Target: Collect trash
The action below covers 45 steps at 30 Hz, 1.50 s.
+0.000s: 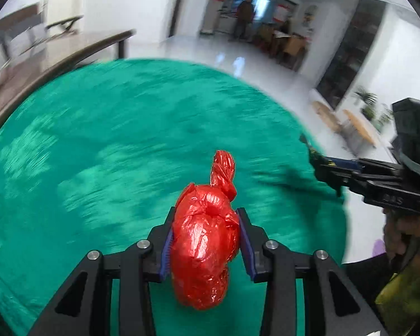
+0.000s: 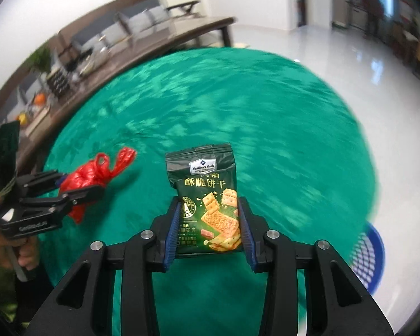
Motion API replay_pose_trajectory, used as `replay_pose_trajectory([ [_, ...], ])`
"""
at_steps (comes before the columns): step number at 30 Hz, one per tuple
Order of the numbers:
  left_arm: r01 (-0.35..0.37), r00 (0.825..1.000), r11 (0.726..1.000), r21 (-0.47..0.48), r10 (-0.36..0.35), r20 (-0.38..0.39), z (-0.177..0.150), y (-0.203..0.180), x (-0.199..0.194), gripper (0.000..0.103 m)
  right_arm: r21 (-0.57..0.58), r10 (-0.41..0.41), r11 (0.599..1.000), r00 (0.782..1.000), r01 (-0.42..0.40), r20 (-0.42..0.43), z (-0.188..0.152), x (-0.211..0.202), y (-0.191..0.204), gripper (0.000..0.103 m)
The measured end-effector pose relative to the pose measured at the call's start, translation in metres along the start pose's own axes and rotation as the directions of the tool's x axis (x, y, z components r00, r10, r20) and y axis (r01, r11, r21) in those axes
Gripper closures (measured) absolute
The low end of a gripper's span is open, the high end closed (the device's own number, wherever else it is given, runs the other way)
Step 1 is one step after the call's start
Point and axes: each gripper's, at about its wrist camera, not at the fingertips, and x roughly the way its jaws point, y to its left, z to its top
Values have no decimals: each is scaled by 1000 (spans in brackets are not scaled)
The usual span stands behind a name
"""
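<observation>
Both grippers are loaded, so the pick-up step looks done and the carry is in hand. The left gripper [image 1: 205,240] is clamped on a knotted red bag [image 1: 207,238], its blue pads pressing the crumpled sides, the twisted knot sticking out past the fingertips. In the right wrist view the same bag [image 2: 86,182] appears held clear of the green rug [image 2: 238,106], though blur makes the gap hard to judge.

The right gripper [image 2: 208,224] grips a dark green cracker packet [image 2: 210,201] by its two side edges, the packet standing upright between the pads with its torn top uppermost. It too seems lifted off the rug.

A blue basket [image 2: 369,254] with a mesh wall sits on the white floor just off the rug's edge, to the right of the right gripper. It is probably the bin for this trash, and only part of it shows.

The next move likely calls for swinging each load over that basket and letting go only once it is above the rim. The packet is light and flat, so it may drift on release; the right gripper sits nearer the basket and could go first.
</observation>
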Motion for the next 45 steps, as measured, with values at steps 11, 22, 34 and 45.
replay_pose_trajectory([
  [11,275,954,946,169,-247,-169,44,-219,94,63,316,-272,913,962,259,-3,-69,-91,-190,63],
  [22,250,935,952,178,-189,-300,42,-284,224,48,565,-130,814,990,135,-50,-126,-43,-300,57],
  [34,165,974,957,238,-120,-193,28,-293,174,19,605,-299,747,952,276,-65,-151,-89,-302,2],
  [45,35,992,949,313,4,-124,-27,-304,93,0,507,-471,749,881,427,-46,-195,-169,-205,0],
])
